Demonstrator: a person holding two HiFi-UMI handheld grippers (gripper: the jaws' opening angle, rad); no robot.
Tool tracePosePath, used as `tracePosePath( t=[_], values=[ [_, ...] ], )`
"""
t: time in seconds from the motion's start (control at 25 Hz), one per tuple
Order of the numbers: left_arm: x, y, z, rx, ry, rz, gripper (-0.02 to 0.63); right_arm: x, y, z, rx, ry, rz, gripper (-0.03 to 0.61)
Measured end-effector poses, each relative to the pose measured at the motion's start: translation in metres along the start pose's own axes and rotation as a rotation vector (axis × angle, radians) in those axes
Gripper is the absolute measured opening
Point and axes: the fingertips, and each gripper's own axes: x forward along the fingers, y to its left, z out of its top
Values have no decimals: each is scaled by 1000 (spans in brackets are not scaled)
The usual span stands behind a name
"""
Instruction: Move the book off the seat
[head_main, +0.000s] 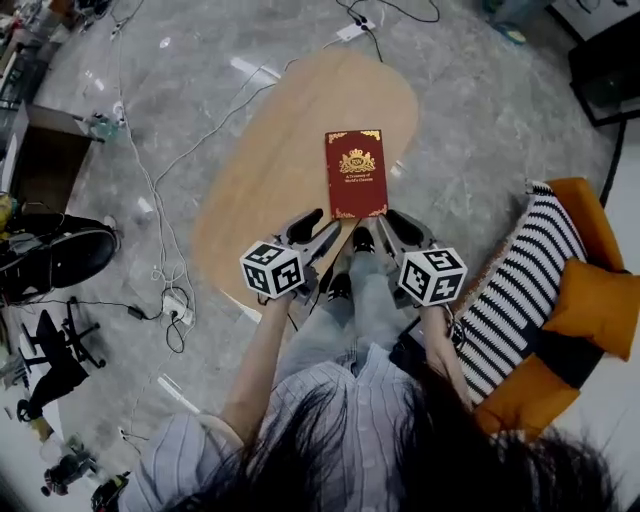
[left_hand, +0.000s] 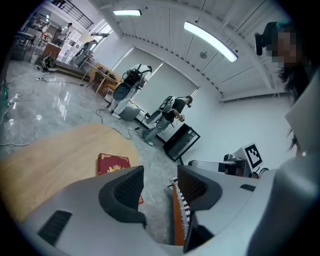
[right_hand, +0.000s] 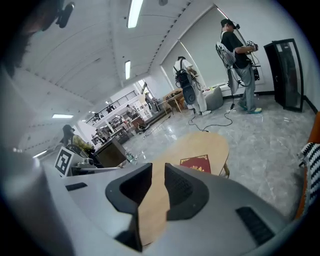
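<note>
A dark red book with gold print lies flat on the near end of an oval wooden table, away from the orange seat and its striped cushion at the right. My left gripper hangs above the table's near edge, just short of the book, jaws open and empty. My right gripper is beside it, jaws narrowly apart with nothing between them. The left gripper view shows the book past the left gripper. The right gripper view shows the book beyond the right gripper.
Cables and a power strip run over the grey floor round the table. A black office chair stands at the left. A person stands by a black cabinet far off. My own legs are below the grippers.
</note>
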Motion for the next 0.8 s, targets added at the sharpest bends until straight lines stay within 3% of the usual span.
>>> tracePosePath(
  t=[0.32,0.8],
  values=[
    [-33,-75,26,86,-46,-198,190,-36,49,12,-45,-31,51,72],
    [-91,-117,19,223,-30,-221,153,-73,108,14,-128,-106,43,60]
  ],
)
